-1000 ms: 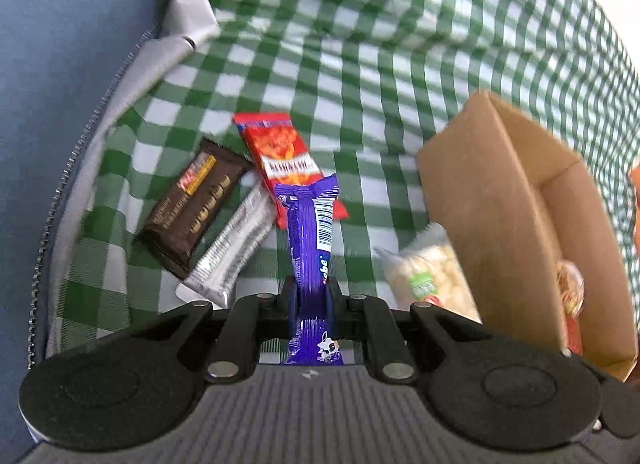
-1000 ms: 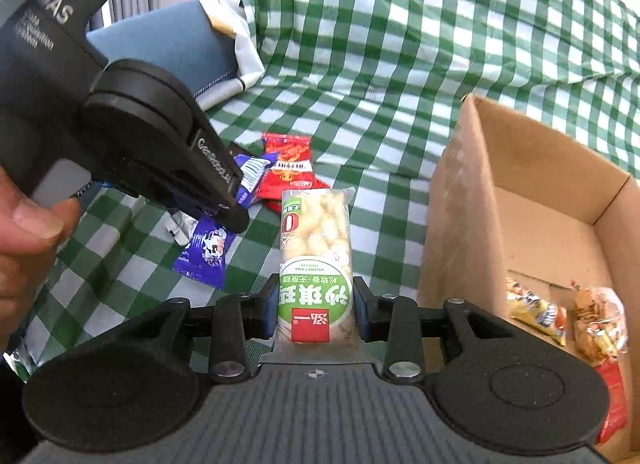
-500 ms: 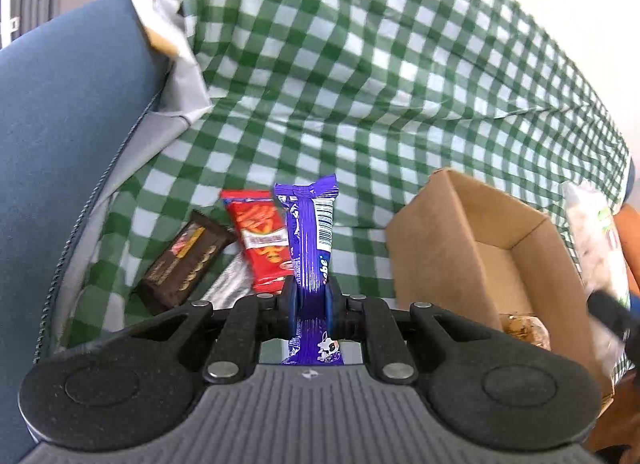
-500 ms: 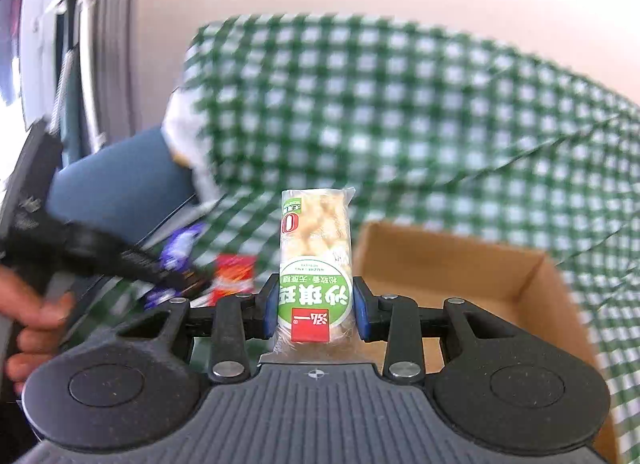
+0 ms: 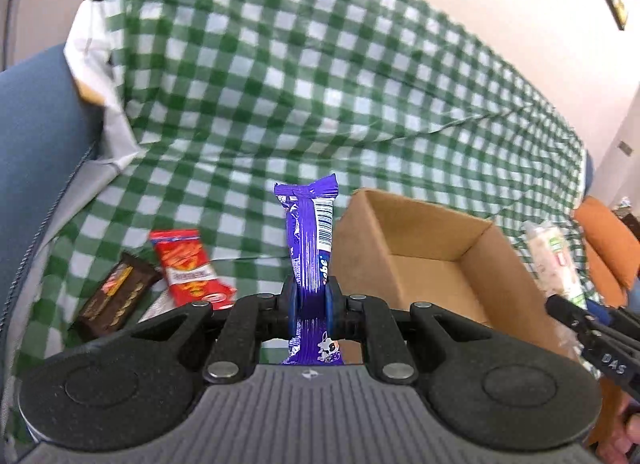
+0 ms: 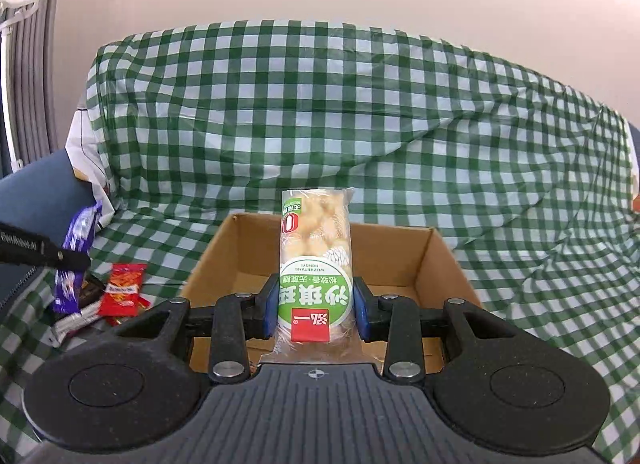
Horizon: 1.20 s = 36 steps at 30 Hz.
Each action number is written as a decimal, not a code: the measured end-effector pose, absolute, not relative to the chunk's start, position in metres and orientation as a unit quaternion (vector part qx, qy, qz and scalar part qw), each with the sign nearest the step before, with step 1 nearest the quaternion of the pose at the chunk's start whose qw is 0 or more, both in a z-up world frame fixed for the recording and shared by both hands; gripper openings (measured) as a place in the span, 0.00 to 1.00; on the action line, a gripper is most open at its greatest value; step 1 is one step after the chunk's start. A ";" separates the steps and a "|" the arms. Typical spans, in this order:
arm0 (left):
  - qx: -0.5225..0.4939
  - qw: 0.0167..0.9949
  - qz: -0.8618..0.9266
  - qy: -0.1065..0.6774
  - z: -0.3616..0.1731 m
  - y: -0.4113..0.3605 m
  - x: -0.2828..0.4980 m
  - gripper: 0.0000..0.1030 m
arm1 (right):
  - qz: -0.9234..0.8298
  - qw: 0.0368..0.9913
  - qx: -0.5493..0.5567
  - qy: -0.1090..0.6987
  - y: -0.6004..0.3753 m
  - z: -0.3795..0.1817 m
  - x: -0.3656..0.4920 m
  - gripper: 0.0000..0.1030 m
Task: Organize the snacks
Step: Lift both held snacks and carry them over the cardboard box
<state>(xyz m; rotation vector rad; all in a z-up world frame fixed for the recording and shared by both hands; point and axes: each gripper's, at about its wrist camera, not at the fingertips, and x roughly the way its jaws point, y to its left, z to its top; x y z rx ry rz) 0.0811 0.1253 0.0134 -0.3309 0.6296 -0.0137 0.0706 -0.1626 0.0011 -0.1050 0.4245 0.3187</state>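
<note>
Left wrist view, nearest first: the left gripper is clamped on a purple snack bar, which stands upright between the blue pads with its crimped end pointing away. Just beyond and to the right sits an open cardboard box on the green checked cloth. Left of the bar, on the cloth, lie a red snack packet, a dark brown chocolate packet and a silver wrapper mostly hidden behind the gripper body. At the far right edge the right gripper appears with its pale packet.

Right wrist view: the right gripper is closed on a green-labelled packet of puffed snack, held upright, its far end over the near part of the cardboard box. Whether the packet is above the opening or only in front of it cannot be told. At the left, the purple snack bar hangs in the left gripper's tip, above the red snack packet. Farther off, the checked cloth drapes over a sofa back.
</note>
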 end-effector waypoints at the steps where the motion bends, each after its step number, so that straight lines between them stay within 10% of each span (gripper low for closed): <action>1: -0.159 0.939 -0.012 0.304 0.015 0.122 0.080 0.13 | 0.156 0.964 -0.056 0.208 -0.165 0.000 0.069 0.37; 36: -0.131 0.957 -0.163 0.202 0.025 0.025 0.077 0.13 | 0.100 0.970 -0.080 0.205 -0.197 -0.006 0.073 0.37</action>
